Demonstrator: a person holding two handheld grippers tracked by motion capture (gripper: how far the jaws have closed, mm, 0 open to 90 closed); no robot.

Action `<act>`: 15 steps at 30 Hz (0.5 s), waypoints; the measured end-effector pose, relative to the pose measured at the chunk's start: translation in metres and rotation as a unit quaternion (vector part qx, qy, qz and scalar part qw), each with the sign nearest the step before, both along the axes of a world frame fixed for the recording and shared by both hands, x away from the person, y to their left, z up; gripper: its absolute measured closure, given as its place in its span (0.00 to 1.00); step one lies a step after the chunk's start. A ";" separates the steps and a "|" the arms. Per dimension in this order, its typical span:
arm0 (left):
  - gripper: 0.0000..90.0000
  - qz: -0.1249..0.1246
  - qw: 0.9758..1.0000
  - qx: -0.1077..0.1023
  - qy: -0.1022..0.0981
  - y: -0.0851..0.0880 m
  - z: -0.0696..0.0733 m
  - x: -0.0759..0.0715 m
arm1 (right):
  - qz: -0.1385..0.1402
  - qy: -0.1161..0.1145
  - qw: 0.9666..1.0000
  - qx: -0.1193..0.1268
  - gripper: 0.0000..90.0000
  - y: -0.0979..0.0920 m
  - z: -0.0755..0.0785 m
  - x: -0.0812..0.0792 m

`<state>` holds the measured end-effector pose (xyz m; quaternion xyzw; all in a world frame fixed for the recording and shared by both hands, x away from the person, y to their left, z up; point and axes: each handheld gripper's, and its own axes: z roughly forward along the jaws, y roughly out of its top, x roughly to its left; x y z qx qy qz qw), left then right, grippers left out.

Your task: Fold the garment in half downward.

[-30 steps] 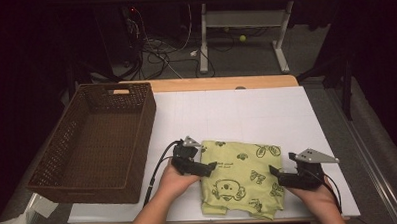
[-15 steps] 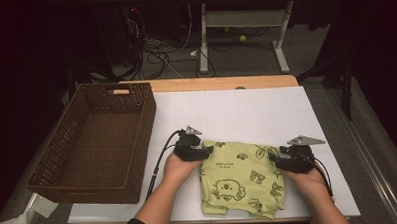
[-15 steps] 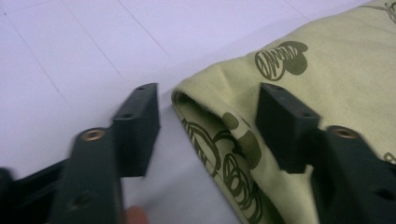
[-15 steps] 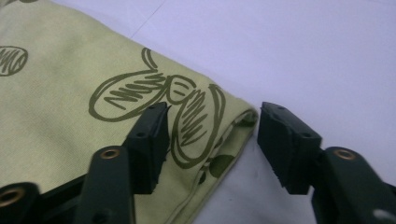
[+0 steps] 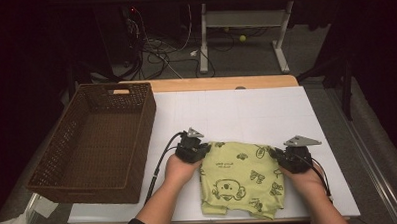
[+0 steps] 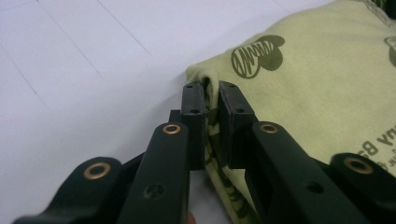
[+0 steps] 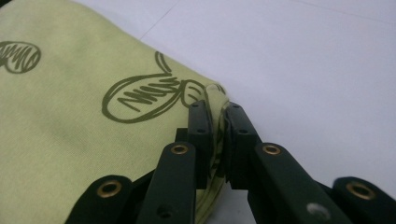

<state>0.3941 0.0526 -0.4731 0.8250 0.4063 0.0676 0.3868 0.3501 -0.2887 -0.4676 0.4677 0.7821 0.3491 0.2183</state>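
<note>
- Yellow-green cloth (image 5: pixel 241 178), folded and printed with bugs and a cartoon face, lies on the white table (image 5: pixel 246 110) at its near edge, right of the basket (image 5: pixel 95 138).
- Left gripper (image 5: pixel 200 151) pinches the cloth's far left corner; right gripper (image 5: pixel 278 156) pinches the far right corner. Both pairs of jaws have just been closing, each with a fold of fabric between them, and now stand clenched on it.
- A second ago both grippers sat lower down the cloth's sides with jaws wide; since then the hands have moved up to the far corners and bitten. Judging from that, the grasp is made and a lift or a fold of the far edge toward the near side looks due next.
- High view gives the layout: both forearms entering from the near side, cloth between them, basket empty and well apart at left.
- Left gripper view shows what the high view cannot: fabric bunched upright between the pads (image 6: pixel 193 100), corner raised slightly off the table.
- Right gripper view shows the same pinch, a thin ridge of cloth squeezed between the pads (image 7: pixel 200 122) beside a printed bug (image 7: pixel 144 95).
</note>
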 end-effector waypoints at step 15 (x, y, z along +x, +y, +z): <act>0.88 0.007 0.999 -0.015 -0.033 -0.010 0.016 0.017 | -0.030 -0.009 1.000 -0.001 0.92 -0.008 0.015 0.035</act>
